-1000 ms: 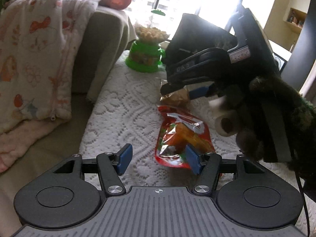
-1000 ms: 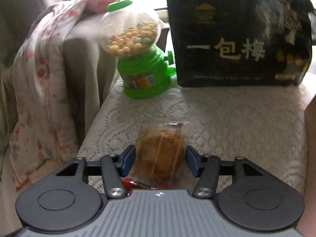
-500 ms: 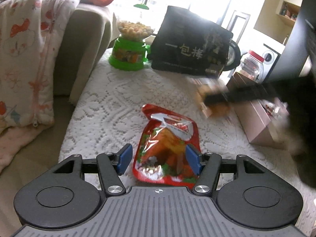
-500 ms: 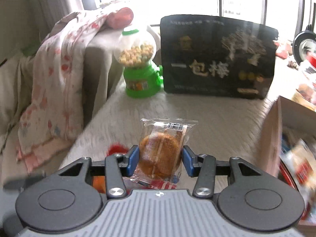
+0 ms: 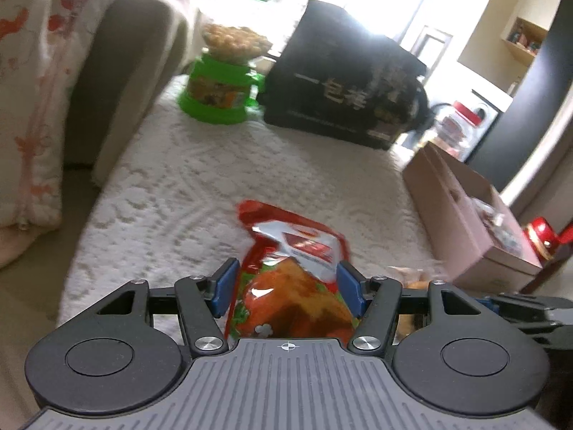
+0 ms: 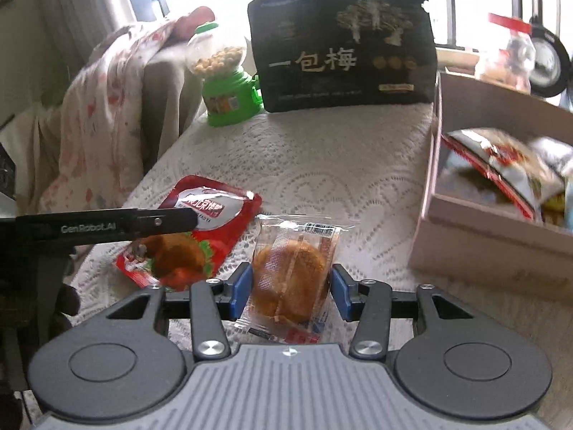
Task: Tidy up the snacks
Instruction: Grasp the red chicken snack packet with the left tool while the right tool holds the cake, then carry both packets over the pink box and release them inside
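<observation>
A red snack pouch lies on the white lace cloth. My left gripper is open, its blue pads on either side of the pouch's near end. The pouch also shows in the right wrist view, with the left gripper's finger over it. My right gripper is shut on a clear-wrapped brown pastry and holds it above the cloth. A pink cardboard box with several snack packs stands to the right; it also shows in the left wrist view.
A green candy dispenser and a large black snack bag stand at the back. A blanket-covered sofa arm is on the left. A red-lidded jar stands behind the box.
My right gripper has lifted the pastry and swung it right toward the box. My left gripper has moved forward so its pads flank the red pouch.
</observation>
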The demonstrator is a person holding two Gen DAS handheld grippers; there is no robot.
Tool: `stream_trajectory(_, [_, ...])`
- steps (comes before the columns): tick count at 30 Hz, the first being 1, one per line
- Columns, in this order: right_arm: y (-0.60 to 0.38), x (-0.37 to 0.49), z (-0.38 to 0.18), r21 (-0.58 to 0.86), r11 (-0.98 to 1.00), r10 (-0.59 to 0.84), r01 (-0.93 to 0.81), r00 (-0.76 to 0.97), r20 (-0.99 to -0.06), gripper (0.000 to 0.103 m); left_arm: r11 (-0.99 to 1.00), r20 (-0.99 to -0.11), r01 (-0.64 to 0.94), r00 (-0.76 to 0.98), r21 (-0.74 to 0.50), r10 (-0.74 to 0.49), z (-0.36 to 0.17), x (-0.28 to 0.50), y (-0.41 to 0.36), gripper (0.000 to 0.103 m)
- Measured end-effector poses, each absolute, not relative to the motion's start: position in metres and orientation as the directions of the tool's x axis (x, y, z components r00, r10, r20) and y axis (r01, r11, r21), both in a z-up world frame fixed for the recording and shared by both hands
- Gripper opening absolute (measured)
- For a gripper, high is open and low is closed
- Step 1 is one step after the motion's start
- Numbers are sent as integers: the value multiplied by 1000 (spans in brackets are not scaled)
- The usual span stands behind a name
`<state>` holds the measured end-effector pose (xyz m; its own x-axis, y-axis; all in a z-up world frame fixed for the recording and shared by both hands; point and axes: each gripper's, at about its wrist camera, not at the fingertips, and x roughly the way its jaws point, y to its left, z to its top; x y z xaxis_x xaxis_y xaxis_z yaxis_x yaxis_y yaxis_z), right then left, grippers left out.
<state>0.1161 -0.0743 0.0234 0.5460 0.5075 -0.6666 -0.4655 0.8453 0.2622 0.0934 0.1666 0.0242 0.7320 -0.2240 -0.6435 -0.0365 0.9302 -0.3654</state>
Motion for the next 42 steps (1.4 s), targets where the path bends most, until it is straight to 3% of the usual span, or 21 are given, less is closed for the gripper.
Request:
stream_trajectory(3, [-81,112,22,282,836,526,-470,542,-655,47,911,-630,19,717,-412,-300,32,91,155,62])
stream_trajectory(7, [-89,107,19,298,830,540,-472,544,-642,47,928,-621,46,731,-370,-284,46,87,135,62])
stream_trajectory(13, [-101,95,17,283,827,546,-486,571,-613,47,902,-575,50,755,-428,-315,62,93,123,61])
stream_trajectory(19, [-108,87,11,272,824,553,-498,598,-581,47,949,-664,-31,722,-313,-195,47,119,111,62])
stream_trajectory(23, [-113,85,6,283,817,568,-503,616,-546,47,935,-676,-43,702,-351,-221,36,123,115,63])
stream_trajectory(25, [-114,83,4,284,816,570,-503,623,-535,48,926,-653,-38,720,-375,-235,40,116,117,60])
stream_trajectory(29, [-115,85,3,297,813,577,-501,621,-531,48,873,-611,-52,735,-484,-295,46,111,125,31])
stream_trajectory(33, [-116,86,2,312,809,583,-498,616,-529,48,866,-619,-37,714,-498,-326,33,125,121,35])
stream_trajectory(36, [-117,86,2,315,808,585,-498,616,-527,48,888,-646,-40,702,-458,-302,21,130,113,44])
stream_trajectory(38, [-117,86,1,321,806,588,-497,614,-526,48,889,-639,-45,712,-455,-291,19,128,114,39])
stream_trajectory(40, [-118,86,0,328,804,592,-496,611,-525,48,881,-635,-70,720,-467,-280,19,127,120,28])
stream_trajectory(42, [-119,87,0,332,803,594,-495,610,-525,48,860,-632,-91,718,-501,-293,19,124,127,28])
